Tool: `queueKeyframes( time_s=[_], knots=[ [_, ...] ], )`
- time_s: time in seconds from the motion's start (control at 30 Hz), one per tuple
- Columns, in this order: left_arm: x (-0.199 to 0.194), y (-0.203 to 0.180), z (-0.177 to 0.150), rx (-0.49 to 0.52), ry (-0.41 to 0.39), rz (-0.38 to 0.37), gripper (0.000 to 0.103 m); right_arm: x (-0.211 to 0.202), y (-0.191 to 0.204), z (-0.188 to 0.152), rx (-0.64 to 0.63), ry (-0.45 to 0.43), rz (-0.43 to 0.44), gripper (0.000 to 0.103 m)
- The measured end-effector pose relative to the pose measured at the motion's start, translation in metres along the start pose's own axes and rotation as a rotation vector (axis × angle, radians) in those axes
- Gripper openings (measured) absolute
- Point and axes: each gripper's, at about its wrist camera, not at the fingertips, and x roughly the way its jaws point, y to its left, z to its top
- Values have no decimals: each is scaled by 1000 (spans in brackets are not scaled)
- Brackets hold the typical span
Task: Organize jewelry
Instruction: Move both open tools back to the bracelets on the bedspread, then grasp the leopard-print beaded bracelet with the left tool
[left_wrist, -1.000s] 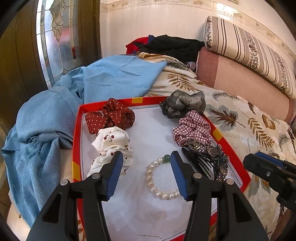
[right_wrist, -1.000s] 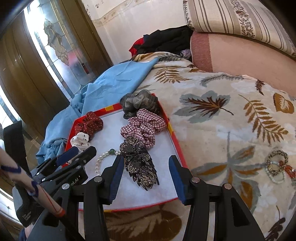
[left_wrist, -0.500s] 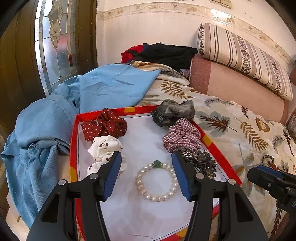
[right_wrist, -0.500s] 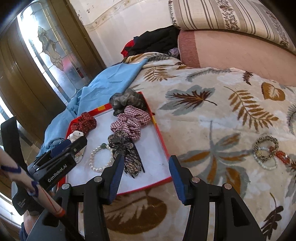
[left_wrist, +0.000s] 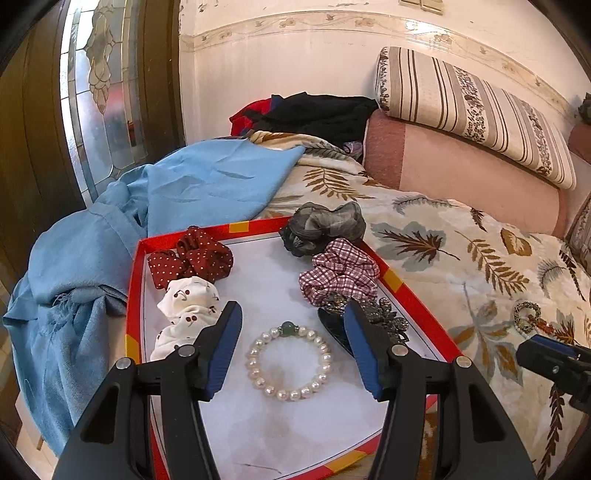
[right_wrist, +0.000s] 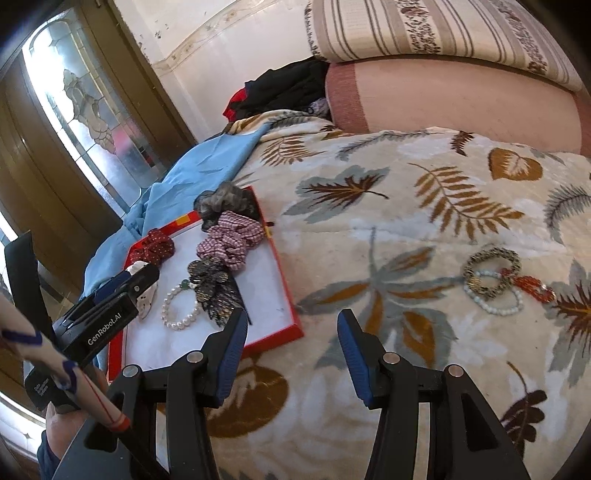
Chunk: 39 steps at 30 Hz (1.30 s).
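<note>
Bracelets, tangled beaded pile, lie on leaf-print bed blanket, ahead-right of right gripper, jaws spread, empty, nearer. Left gripper, jaws spread, hovers over white pearl bracelet in red-rimmed tray.

Left gripper is hovering with jaws spread wide, empty; right gripper, at its 3 o'clock, is likewise gaping, gripping nothing.
</note>
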Motion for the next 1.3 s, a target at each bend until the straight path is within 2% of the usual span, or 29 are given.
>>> queueKeyframes(
  time_s=[0.57, 0.87, 1.07, 1.17, 1.3],
  knots=[
    [-5, -35, -8, 73, -13, -7, 57, -44, -68, -15, 68, -29, -74, 57],
    [-23, -67, -12, 116, -48, -46, 58, -67, -112, -20, 136, -63, -105, 57],
    [-30, -115, -12, 182, -6, -149, 64, -79, -154, -19, 229, -94, -125, 57],
    [-20, -147, -10, 193, 57, -226, 64, -88, -175, -17, 292, -114, -113, 57],
    [16, -204, -5, 231, 189, -343, 64, -103, -197, -14, 366, -139, -92, 57]
  ],
)
